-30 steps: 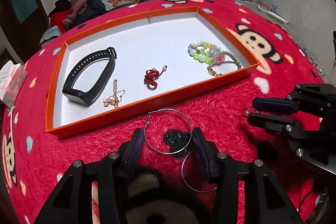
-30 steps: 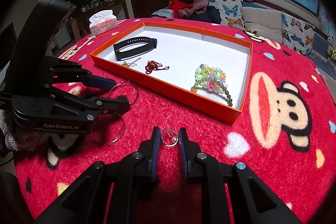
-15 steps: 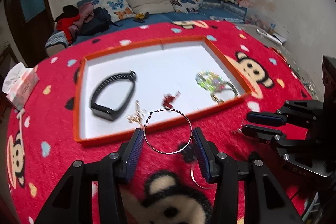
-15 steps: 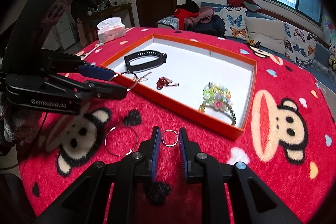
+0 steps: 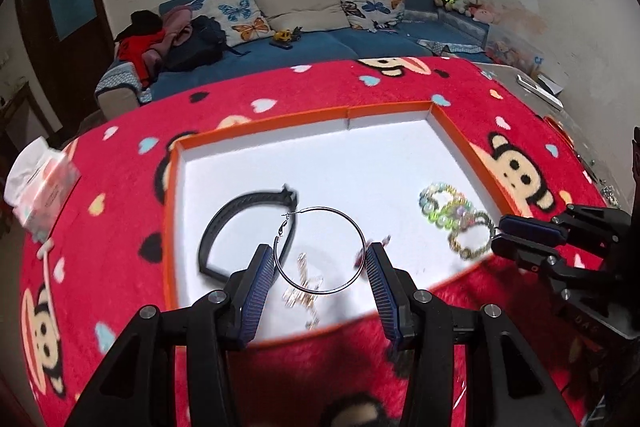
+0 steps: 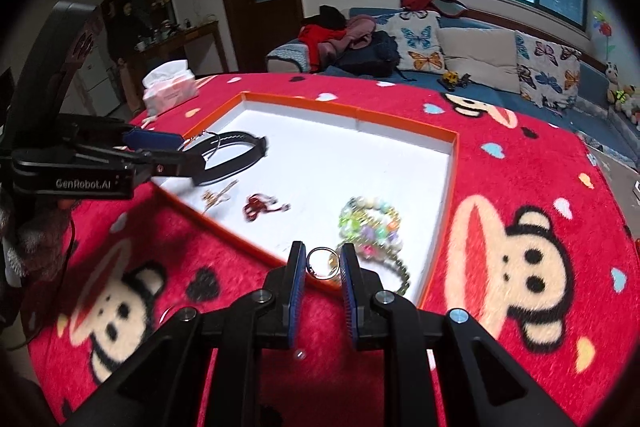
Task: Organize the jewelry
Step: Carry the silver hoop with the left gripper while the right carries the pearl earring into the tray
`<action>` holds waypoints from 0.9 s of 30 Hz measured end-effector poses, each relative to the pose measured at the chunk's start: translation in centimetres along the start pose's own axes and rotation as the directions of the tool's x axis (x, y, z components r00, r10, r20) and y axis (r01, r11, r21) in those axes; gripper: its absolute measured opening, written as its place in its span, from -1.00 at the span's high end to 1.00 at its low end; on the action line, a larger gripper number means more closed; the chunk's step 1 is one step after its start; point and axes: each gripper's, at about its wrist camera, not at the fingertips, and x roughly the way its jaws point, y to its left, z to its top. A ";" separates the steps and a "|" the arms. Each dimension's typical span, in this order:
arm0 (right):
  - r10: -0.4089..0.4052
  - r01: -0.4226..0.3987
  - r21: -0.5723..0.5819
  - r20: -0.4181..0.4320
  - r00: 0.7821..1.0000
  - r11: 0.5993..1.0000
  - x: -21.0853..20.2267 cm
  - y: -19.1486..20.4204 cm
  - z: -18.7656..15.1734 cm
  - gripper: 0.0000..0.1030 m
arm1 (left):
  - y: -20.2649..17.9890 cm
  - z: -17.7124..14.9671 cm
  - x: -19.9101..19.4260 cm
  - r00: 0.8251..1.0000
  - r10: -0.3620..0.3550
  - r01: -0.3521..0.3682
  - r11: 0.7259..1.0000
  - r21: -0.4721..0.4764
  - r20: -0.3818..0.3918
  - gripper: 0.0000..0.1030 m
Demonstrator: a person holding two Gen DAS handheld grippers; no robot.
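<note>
- I am holding a large thin silver hoop earring (image 5: 320, 250) in my left gripper (image 5: 320, 269); its jaws are pinching the wire from both sides, and the hoop is hanging in the air over the near part of the shallow orange-rimmed tray with a white floor (image 5: 173, 219).
- Seen from my right wrist, the left gripper (image 6: 188, 157) is reaching over the tray's left corner, with the hoop showing only as a thin curve of wire at its tips.
- I am clamping a small silver ring (image 6: 322, 262) in my right gripper (image 6: 322, 265); the jaws are closed on its two sides, and the ring is sitting over the tray's near orange wall (image 6: 248, 241).
- From my left wrist, the right gripper (image 5: 500, 233) is poking in at the tray's right near edge, just beside the beads; the ring itself is too small to make out there.
- Inside the tray, a black rubber wristband (image 5: 244, 229) is lying at the left, and a small gold chain (image 5: 304, 285) is lying near it, blurred.
- A red knotted cord charm (image 6: 260, 206) is resting in the middle of the tray floor.
- A pile of pale green and multicoloured bead bracelets (image 6: 370, 225) is lying at the right, just beyond my right fingers.
- The tray is sitting on a table covered with a red plush monkey-print cloth (image 6: 520, 227), and a pink tissue pack (image 6: 170, 87) is standing at the table's far left.
</note>
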 end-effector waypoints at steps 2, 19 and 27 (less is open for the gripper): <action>-0.008 0.008 0.008 0.001 1.000 1.000 0.3 -0.3 0.3 0.61 | -0.5 0.9 0.8 1.000 -0.014 0.014 1.000 0.011 0.001 0.02; -0.037 0.037 0.030 -0.025 0.999 0.999 1.5 -1.8 0.1 0.61 | -2.8 4.9 8.7 0.997 -0.013 0.017 0.998 0.054 -0.073 0.00; -0.010 0.010 0.015 -0.019 1.000 1.000 1.5 -0.8 0.0 0.61 | -2.8 4.8 10.1 0.995 -0.007 0.013 0.998 0.056 -0.101 -0.01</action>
